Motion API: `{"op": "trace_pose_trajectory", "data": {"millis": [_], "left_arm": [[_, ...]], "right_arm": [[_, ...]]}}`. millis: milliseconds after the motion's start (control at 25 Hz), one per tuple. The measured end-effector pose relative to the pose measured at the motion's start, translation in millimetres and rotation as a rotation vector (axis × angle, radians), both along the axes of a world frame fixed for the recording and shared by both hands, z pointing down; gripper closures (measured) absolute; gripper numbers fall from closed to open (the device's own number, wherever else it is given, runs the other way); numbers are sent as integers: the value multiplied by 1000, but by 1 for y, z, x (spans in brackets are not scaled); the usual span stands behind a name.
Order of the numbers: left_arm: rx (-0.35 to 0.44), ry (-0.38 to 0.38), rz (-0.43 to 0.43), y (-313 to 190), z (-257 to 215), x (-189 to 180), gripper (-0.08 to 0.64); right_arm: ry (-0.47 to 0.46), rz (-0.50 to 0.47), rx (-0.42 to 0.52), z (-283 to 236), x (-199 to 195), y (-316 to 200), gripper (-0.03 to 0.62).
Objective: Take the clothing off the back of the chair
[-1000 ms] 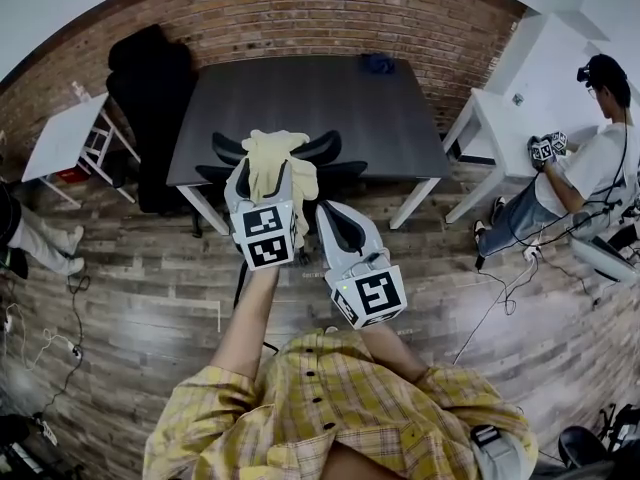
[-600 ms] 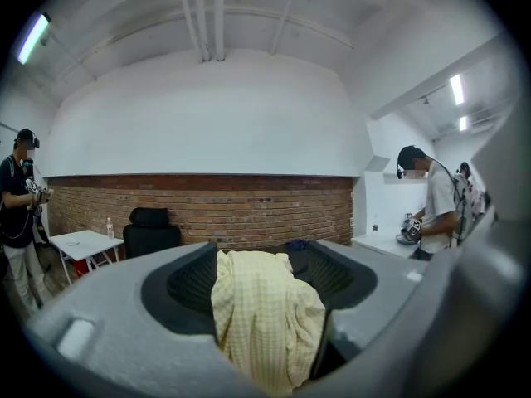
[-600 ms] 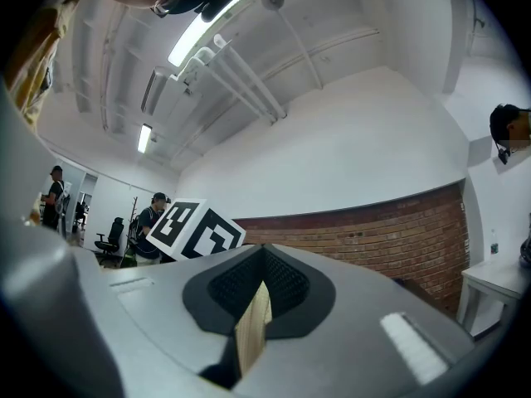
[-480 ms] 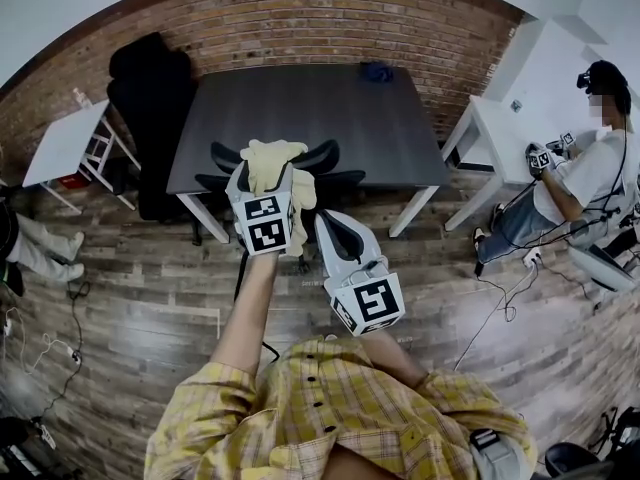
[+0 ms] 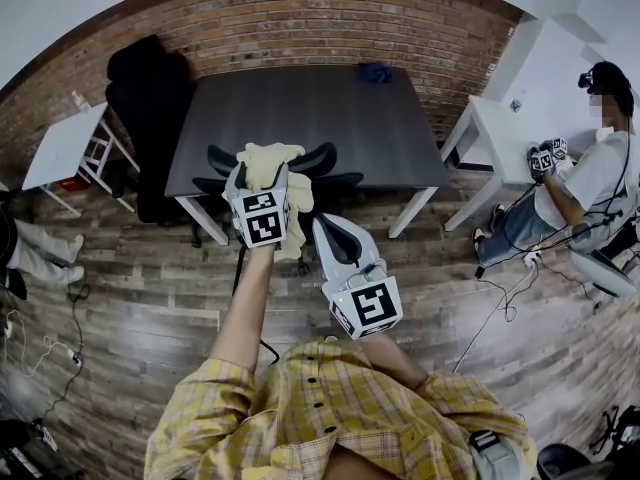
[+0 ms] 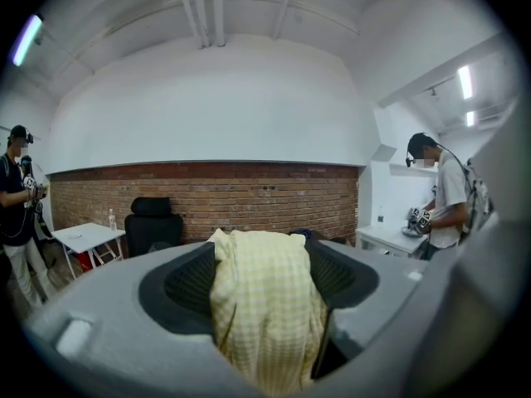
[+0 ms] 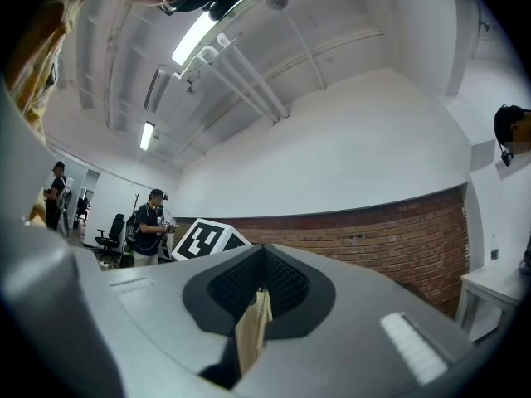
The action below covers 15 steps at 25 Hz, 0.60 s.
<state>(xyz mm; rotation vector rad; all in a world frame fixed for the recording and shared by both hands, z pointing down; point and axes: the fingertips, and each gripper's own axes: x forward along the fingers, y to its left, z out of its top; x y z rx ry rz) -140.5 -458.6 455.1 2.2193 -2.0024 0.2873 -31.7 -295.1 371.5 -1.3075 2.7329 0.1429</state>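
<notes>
A pale yellow checked piece of clothing (image 5: 268, 158) hangs over the back of a black chair (image 5: 322, 154) pushed in at the dark table (image 5: 300, 108). My left gripper (image 5: 262, 180) is right at the chair back and its jaws are opening. In the left gripper view the clothing (image 6: 264, 305) hangs between the wide-spread jaws, and the pads stand clear of it on both sides. My right gripper (image 5: 328, 226) waits lower right of it, jaws nearly together. Its own view shows only a thin strip of the clothing (image 7: 252, 334) through the slit.
A blue object (image 5: 377, 69) lies on the table's far edge by the brick wall. A black office chair (image 5: 150, 98) and a white folding table (image 5: 65, 138) stand at the left. A person (image 5: 590, 168) works at a white desk (image 5: 500, 118) on the right. Cables (image 5: 500, 298) trail on the floor.
My left gripper has moved forward and down onto the chair back, and its jaws now stand round the hanging clothing. The right gripper has stayed where it was.
</notes>
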Motion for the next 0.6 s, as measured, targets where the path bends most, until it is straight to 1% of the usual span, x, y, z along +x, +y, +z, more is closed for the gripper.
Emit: {"op": "trace_pose_trajectory", "data": {"millis": [120,240,400,480,600], "left_arm": [[-17,-10,-13,-2,2,0,198],[-10,8,-18,-2,3,2,210],[26,43,-27,-4,2,-1,276],[29,41,-31,-4,1,-1,306],[36,16,-29,-3,-2,3,359]], "right_arm": [[-1,2,-8,2,2,-3,592],[0,4,-17,5,4,-4,592],[3,3,-24,10,3,-8,592],[3,2,-31,12,3,-8,592],[4,7,-35,14,6,-8,592]]}}
